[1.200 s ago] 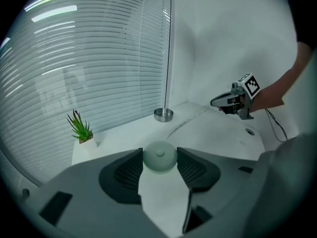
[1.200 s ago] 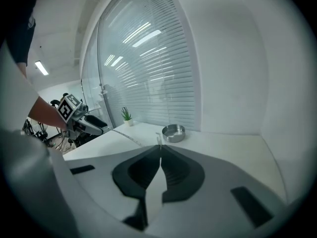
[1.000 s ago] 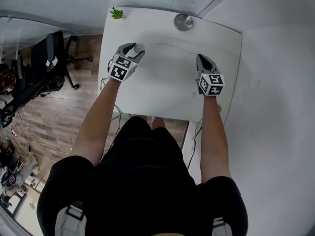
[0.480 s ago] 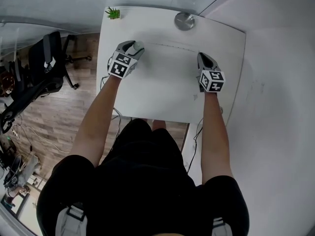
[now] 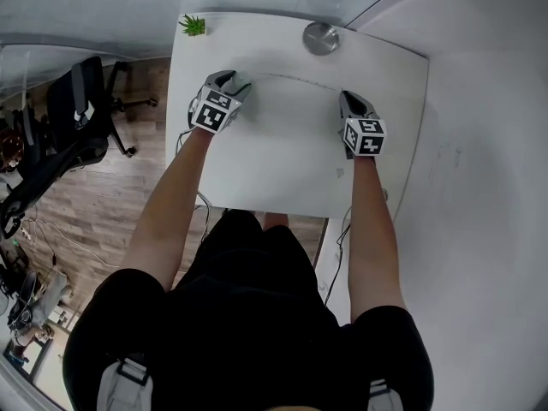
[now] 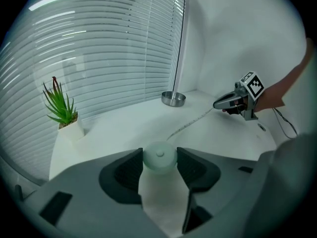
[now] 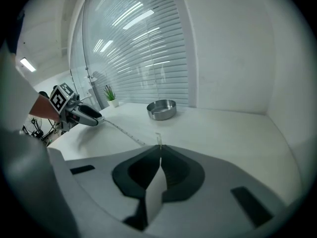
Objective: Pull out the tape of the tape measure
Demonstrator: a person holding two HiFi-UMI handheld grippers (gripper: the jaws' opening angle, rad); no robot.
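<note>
A round pale tape measure case (image 6: 159,157) sits between the jaws of my left gripper (image 6: 159,168), which is shut on it; in the head view the left gripper (image 5: 235,84) is at the table's left. A thin tape (image 5: 295,80) stretches from the case across the white table (image 5: 282,157) to my right gripper (image 5: 347,99). The right gripper (image 7: 158,150) is shut on the tape's end tab (image 7: 158,139). The drawn-out tape (image 7: 123,129) lies just over the tabletop between the two.
A round metal dish (image 5: 320,38) stands at the table's far edge, between the grippers. A small potted plant (image 5: 193,26) is on the far left corner. A window blind (image 6: 109,43) backs the table; a white wall (image 5: 479,144) is to the right. An office chair (image 5: 73,118) stands on the floor at left.
Both grippers keep their holds and the tape stays stretched between them. The head view has shifted a little; no clear change in the tape's length.
</note>
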